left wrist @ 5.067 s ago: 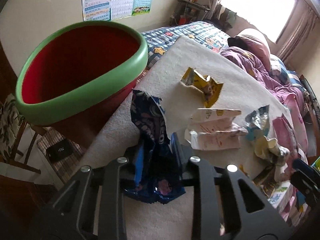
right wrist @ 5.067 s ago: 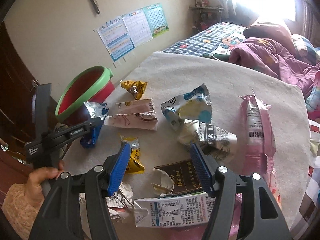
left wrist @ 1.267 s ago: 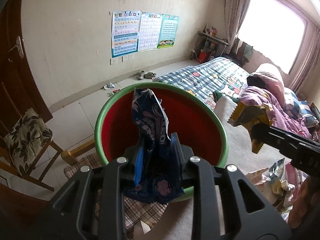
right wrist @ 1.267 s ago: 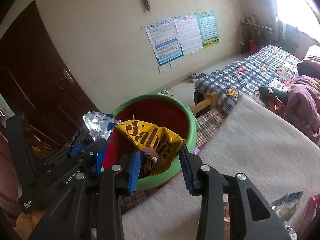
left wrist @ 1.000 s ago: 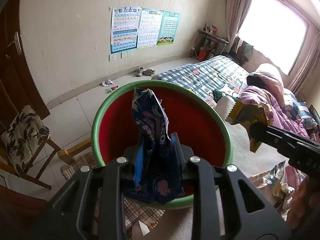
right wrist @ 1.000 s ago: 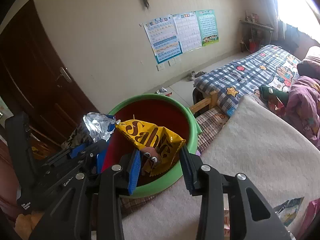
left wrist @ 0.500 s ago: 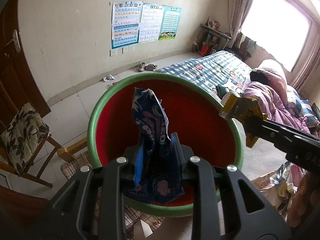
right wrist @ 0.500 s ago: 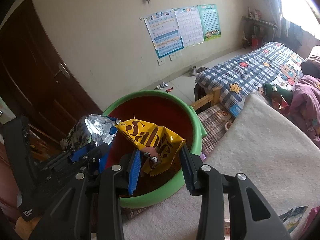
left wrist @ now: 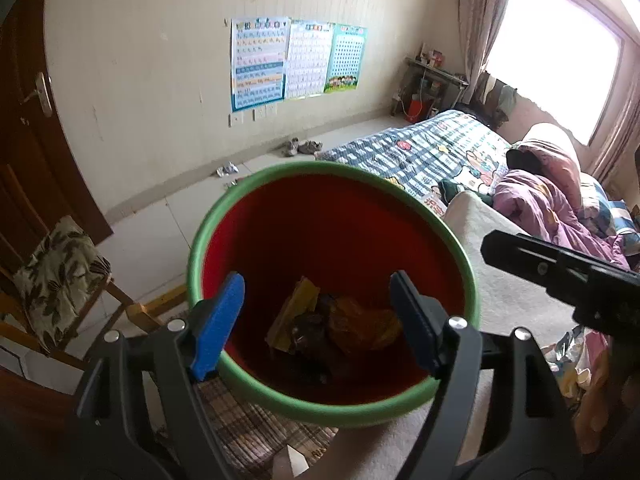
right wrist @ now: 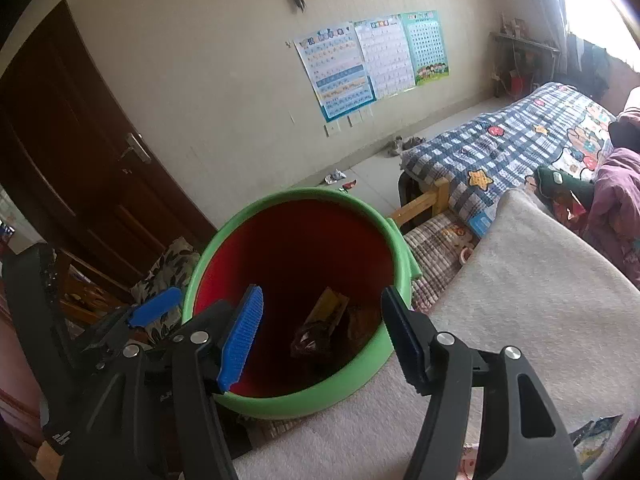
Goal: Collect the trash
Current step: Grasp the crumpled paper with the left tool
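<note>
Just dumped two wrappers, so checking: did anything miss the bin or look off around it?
Nothing stands out. The wrappers lie at the bottom of the red bin, none hang over its green rim, and the left gripper and right gripper are open and empty.

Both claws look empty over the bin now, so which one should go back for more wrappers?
Probably the right gripper. Both hang open over the bin, but its view shows a leftover wrapper on the cloth beside it; the left gripper is farther away.
</note>
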A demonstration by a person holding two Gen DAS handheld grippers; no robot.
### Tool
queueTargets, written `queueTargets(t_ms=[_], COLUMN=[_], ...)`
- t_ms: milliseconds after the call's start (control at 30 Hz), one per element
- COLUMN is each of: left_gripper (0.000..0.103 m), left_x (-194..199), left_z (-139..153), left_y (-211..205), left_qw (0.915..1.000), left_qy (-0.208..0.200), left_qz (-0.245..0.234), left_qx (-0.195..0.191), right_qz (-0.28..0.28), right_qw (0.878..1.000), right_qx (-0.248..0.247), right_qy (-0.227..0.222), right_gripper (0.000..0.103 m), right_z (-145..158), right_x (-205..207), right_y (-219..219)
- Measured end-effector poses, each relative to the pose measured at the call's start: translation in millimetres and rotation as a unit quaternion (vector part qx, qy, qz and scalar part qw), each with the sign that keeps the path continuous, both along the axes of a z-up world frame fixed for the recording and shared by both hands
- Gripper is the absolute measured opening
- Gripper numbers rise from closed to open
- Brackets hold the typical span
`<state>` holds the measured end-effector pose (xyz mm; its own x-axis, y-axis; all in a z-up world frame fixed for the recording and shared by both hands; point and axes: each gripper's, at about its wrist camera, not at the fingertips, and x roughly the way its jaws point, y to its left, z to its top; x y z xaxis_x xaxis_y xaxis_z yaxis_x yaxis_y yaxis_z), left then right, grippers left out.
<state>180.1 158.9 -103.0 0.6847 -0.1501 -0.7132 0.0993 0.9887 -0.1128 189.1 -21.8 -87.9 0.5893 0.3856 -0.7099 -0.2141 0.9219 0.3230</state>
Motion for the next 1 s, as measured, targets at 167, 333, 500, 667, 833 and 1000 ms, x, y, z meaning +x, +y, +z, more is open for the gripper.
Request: queueTargets(t_ms=[167, 333, 500, 667, 833, 1000], left_gripper=[0.073, 0.076, 0.076, 0.079, 0.086, 0.09], left_x=[-23, -51, -81, -115, -150, -183], left_z=[16, 22, 13, 1, -11, -29], left_y=[-7, -24, -52, -81, -96, -111], left_qw=[0.9998, 0.9991, 0.9971, 0.9928, 0.9893, 0.9862], left_qy=[-0.019, -0.027, -0.005, 0.011, 0.03, 0.064], left_qz=[-0.006, -0.034, -0.076, -0.118, -0.139, -0.144], left_qx=[0.002, 0.002, -0.011, -0.017, -0.032, -0.053], right_qz=[-0.009, -0.036, -0.063, -0.084, -0.081, -0.072], right_qw=[1.0, 0.999, 0.998, 0.996, 0.996, 0.996], right_qx=[0.007, -0.001, -0.022, -0.028, -0.04, -0.042], right_qy=[-0.01, -0.022, -0.017, -0.002, 0.016, 0.036], right_gripper=[0.061, 0.061, 0.061, 0.061, 0.061, 0.061], right_z=[13, 21, 11, -6, -25, -44], right_x=[-21, -55, -88, -116, -147, -175], right_y=[-19, -54, -85, -112, -135, -153])
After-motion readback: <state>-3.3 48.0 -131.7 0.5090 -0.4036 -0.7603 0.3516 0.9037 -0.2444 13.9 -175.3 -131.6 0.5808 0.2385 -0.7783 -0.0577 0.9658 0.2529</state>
